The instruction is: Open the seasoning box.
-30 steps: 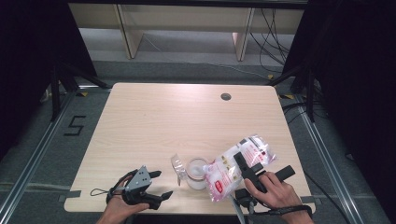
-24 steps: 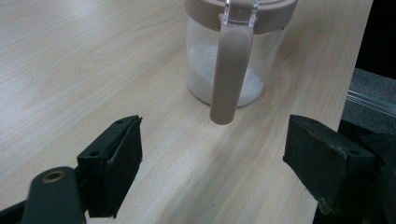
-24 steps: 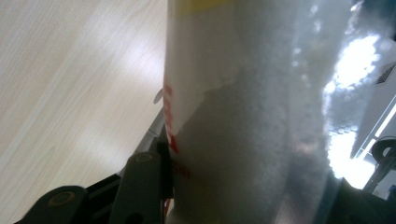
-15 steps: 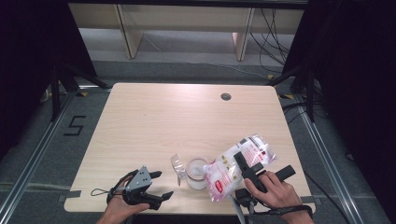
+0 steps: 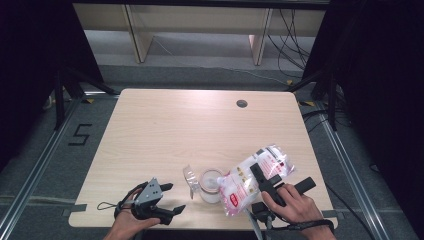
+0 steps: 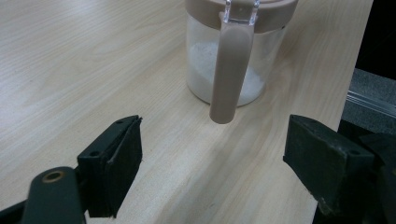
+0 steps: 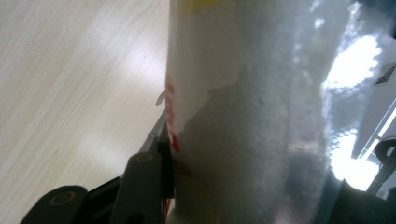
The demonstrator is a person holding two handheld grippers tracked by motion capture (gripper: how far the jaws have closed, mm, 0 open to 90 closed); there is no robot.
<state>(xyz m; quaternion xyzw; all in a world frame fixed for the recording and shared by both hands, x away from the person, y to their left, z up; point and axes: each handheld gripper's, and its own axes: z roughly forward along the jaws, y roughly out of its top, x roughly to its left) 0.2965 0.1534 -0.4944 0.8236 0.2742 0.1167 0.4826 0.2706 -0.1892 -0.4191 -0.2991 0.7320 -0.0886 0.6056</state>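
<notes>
The right gripper (image 5: 264, 181) jaws clench the white bag (image 5: 252, 177), tilted at the jar's (image 5: 210, 184) three o'clock, while the left gripper (image 5: 169, 198) jaws stand released.

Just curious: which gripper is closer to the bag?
Right. The right gripper is clamped on the bag; the left gripper sits open, across the jar from it.

The counter (image 5: 165, 130) is pale matt wood grain; the jar (image 6: 233, 60) is clear glossy plastic. The bag (image 5: 252, 177) is shiny, crinkled plastic film.
</notes>
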